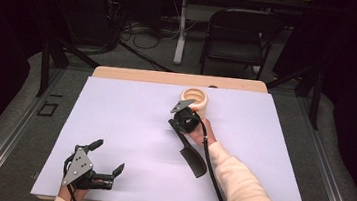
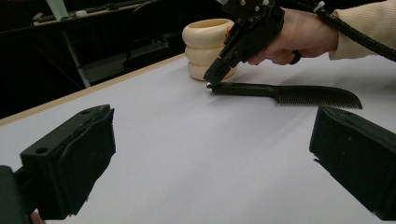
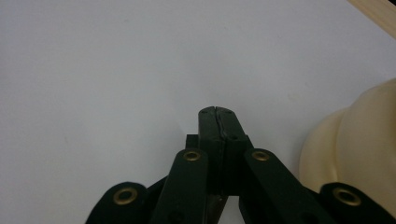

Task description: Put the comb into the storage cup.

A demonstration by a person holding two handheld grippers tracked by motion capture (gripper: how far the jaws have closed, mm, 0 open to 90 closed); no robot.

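A black comb (image 1: 193,157) lies flat on the white sheet (image 1: 128,125), teeth toward the front, handle toward the back. My right gripper (image 1: 173,123) is shut and tilted down, its tips touching the comb's handle end (image 2: 219,87). In the right gripper view the two pads (image 3: 218,112) meet in a thin seam with nothing seen between them. Just behind that hand stands a cream ribbed holder (image 1: 194,98), upright and open at the top. My left gripper (image 1: 109,155) rests at the front left, jaws wide open and nothing between them (image 2: 212,158).
The white sheet covers most of the wooden table (image 1: 179,78); its back edge shows as a bare strip. Beyond the table stand a black folding chair (image 1: 238,36) and a desk leg (image 1: 181,30) on the dark floor. The right forearm in a cream sleeve (image 1: 247,188) crosses the front right.
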